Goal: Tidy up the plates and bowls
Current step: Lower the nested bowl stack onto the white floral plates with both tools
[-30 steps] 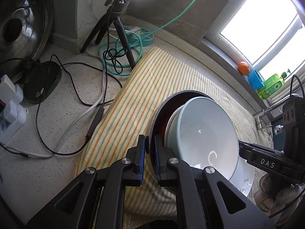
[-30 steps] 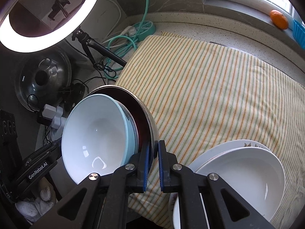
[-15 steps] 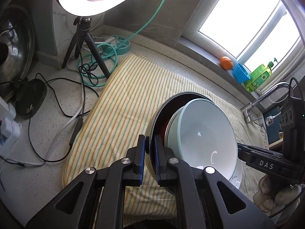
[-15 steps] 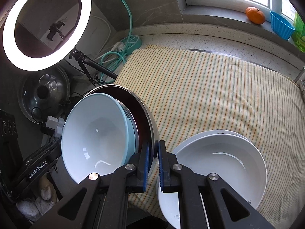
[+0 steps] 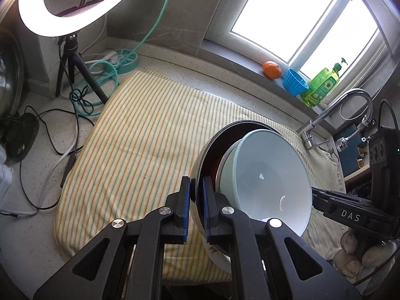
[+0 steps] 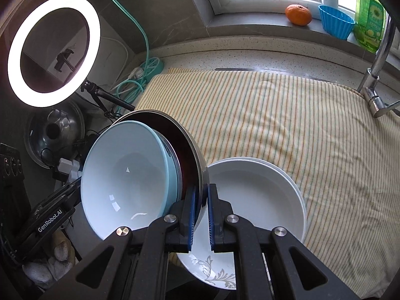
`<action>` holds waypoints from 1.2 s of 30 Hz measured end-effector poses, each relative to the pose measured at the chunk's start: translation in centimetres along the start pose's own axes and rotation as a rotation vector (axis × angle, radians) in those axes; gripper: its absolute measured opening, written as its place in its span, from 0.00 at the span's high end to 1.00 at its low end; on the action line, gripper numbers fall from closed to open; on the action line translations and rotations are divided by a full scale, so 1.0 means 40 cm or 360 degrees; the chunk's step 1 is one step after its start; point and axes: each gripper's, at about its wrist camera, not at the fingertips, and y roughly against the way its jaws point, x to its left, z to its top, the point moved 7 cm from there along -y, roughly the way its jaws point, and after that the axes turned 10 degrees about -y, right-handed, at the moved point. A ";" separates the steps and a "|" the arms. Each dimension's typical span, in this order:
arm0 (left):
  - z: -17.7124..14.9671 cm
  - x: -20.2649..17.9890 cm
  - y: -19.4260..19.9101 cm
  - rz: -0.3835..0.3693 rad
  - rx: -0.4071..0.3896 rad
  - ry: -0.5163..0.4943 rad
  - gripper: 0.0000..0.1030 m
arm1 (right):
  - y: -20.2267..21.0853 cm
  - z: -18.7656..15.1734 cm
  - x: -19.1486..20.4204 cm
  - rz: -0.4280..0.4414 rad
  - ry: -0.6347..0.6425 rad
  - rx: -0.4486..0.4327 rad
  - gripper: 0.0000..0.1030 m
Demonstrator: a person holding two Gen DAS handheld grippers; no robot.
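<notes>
Both grippers pinching one metal bowl (image 5: 200, 167) rim, L gripper (image 5: 196, 210) on one side, R gripper (image 6: 201, 215) on the other, jaws squeezed tight on it. Keep both hands level & moving together so stack doesn't tip. Go slow, aim over white plates (image 6: 262, 200) on striped cloth (image 6: 287, 115). Stack up in the air: shiny outside, dark red inside, w/ pale blue bowl (image 6: 130, 175) nested in it, white & glossy inside.
</notes>
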 end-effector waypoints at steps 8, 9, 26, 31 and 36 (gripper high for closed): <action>-0.016 -0.098 -0.026 -0.0051 0.0041 -0.0064 0.93 | 0.045 -0.023 -0.101 -0.0046 -0.0053 -0.0013 0.92; -0.021 -0.108 -0.030 -0.0057 0.0049 -0.0065 0.93 | 0.049 -0.028 -0.115 -0.0050 -0.0059 -0.0012 0.92; -0.080 -0.166 -0.089 -0.0073 0.0184 -0.0075 0.93 | 0.033 -0.089 -0.217 -0.0062 -0.0134 0.0050 0.92; -0.085 -0.165 -0.097 -0.0075 0.0206 -0.0075 0.93 | 0.019 -0.099 -0.220 -0.0063 -0.0138 0.0075 0.91; -0.092 -0.162 -0.103 -0.0081 0.0226 -0.0075 0.93 | 0.009 -0.102 -0.228 -0.0062 -0.0152 0.0082 0.91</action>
